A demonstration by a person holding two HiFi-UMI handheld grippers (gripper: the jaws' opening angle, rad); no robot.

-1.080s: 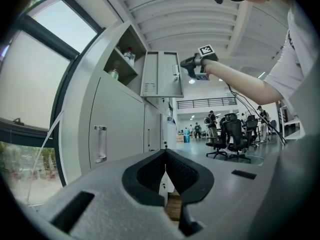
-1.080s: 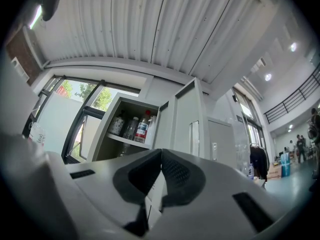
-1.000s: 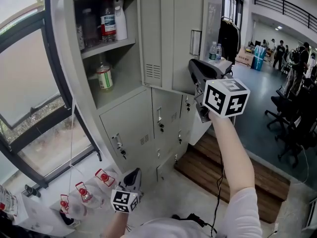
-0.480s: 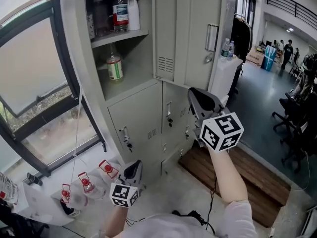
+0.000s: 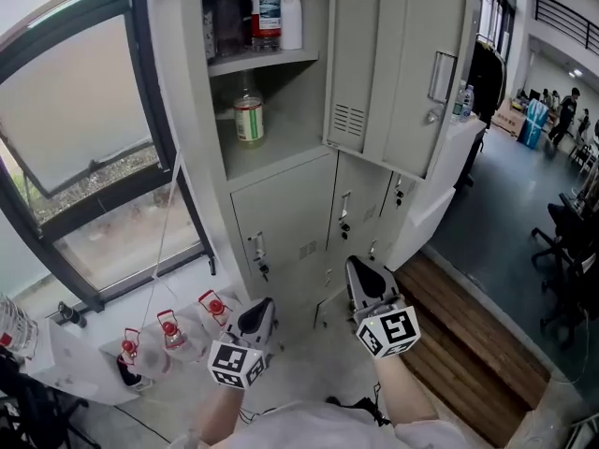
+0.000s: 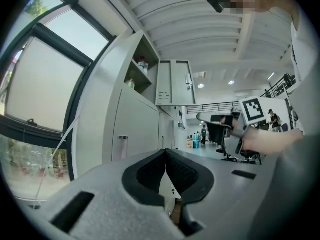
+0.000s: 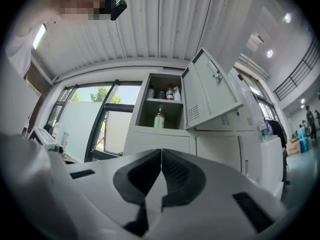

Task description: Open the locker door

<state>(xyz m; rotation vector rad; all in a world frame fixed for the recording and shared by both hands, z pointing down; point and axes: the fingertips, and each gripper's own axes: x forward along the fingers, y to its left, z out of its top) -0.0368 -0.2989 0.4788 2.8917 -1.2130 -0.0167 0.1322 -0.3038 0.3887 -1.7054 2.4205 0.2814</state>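
Observation:
The grey upper locker door (image 5: 393, 73) stands swung open to the right, its handle (image 5: 442, 76) on the outer face. Behind it the open compartment holds a green-labelled bottle (image 5: 248, 115), with more bottles (image 5: 267, 17) on the shelf above. My right gripper (image 5: 360, 274) is low, in front of the lower lockers and well below the door, shut with nothing in it. My left gripper (image 5: 255, 318) hangs beside it near the floor, also shut and empty. The right gripper view shows the open door (image 7: 207, 91) above the touching pads (image 7: 170, 171).
Closed lower locker doors (image 5: 281, 232) with keys fill the middle. Red-capped jugs (image 5: 168, 330) sit on the floor at left under a large window (image 5: 84, 110). A wooden platform (image 5: 468, 335) lies at right, office chairs (image 5: 571, 251) beyond it.
My right gripper has dropped from beside the open door's handle to low in front of the lower lockers. The door stays open. The left gripper has hardly moved.

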